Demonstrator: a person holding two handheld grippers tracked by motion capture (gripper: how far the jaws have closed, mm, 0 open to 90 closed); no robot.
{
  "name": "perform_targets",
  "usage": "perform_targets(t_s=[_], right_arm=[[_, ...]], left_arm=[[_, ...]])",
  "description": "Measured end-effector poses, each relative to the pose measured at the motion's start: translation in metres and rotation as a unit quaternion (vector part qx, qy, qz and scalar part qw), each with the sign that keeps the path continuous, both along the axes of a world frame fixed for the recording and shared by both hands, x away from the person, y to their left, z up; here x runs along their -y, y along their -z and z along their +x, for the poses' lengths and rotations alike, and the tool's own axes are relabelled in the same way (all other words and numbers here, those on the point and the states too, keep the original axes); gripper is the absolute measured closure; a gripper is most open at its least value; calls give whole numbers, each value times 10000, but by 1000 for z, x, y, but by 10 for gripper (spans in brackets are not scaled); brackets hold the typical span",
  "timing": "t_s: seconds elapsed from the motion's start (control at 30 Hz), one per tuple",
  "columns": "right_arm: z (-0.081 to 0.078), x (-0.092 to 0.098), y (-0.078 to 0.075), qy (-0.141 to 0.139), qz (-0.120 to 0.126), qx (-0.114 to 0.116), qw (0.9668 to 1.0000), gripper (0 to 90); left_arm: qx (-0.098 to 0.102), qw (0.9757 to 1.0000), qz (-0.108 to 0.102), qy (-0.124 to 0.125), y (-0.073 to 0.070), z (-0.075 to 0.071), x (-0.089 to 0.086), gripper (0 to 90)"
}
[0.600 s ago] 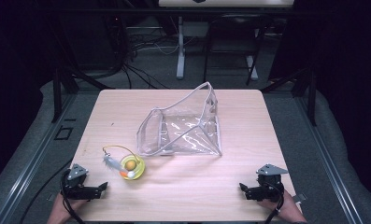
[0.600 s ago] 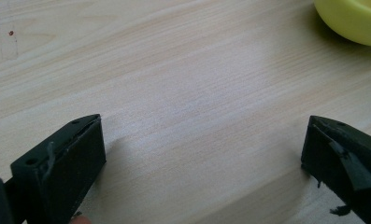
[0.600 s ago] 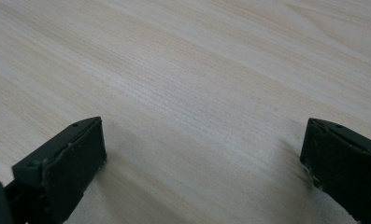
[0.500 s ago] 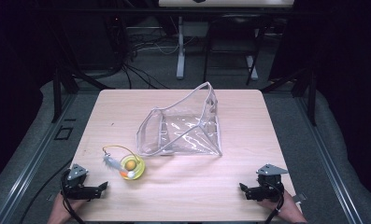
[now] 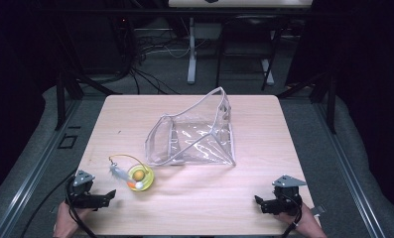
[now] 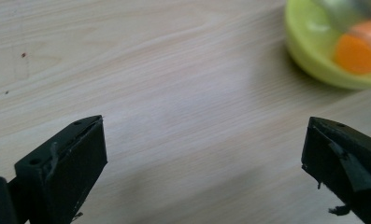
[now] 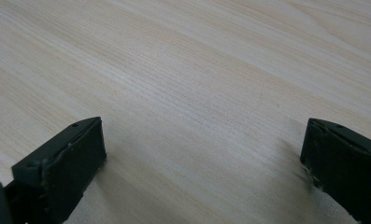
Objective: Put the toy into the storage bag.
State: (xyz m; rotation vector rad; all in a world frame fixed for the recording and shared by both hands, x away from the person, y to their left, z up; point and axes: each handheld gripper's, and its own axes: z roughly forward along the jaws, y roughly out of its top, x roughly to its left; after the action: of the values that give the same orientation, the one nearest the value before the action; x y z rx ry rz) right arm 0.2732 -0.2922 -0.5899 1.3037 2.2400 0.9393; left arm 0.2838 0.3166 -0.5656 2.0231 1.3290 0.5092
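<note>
A clear plastic pouch [image 5: 194,136] with white trim stands open in the middle of the table. Left of it and nearer to me lies a yellow-green round toy [image 5: 141,177] with an orange ball, a white ball and a feather on a wire. My left gripper [image 5: 106,197] rests at the near left corner, open and holding nothing, its jaws pointing toward the toy. The left gripper view has the toy's rim [image 6: 314,60] beyond the wide-apart jaws of my left gripper [image 6: 204,154]. At the near right, my right gripper [image 5: 260,204] is open over bare wood, as my right gripper [image 7: 204,154] confirms in its own view.
The light wooden table [image 5: 264,124] sits on a dark frame, with grey floor, cables and chair legs behind it. A hand holds each gripper at the table's near edge. Bare wood lies between the two grippers.
</note>
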Motion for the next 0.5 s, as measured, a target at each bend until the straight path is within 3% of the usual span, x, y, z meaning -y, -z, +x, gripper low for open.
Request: perform_targets(t_s=[0.1,0.27,0.37,0.47,0.5], right_arm=[[0,0,0,-1,1,0,10000,0],[0,0,0,-1,-1,2,10000,0],[0,0,0,0,-1,1,10000,0],[0,0,0,2,0,5,10000,0],[0,0,0,2,1,8,10000,0]], left_arm=[[-31,9997,-190,169,-12,-4,9,3],[148,9990,-342,249,-26,-11,19,3],[232,9984,-399,330,-42,-19,30,4],[238,9981,-438,349,-48,-24,36,5],[234,9981,-392,414,-52,-31,45,7]])
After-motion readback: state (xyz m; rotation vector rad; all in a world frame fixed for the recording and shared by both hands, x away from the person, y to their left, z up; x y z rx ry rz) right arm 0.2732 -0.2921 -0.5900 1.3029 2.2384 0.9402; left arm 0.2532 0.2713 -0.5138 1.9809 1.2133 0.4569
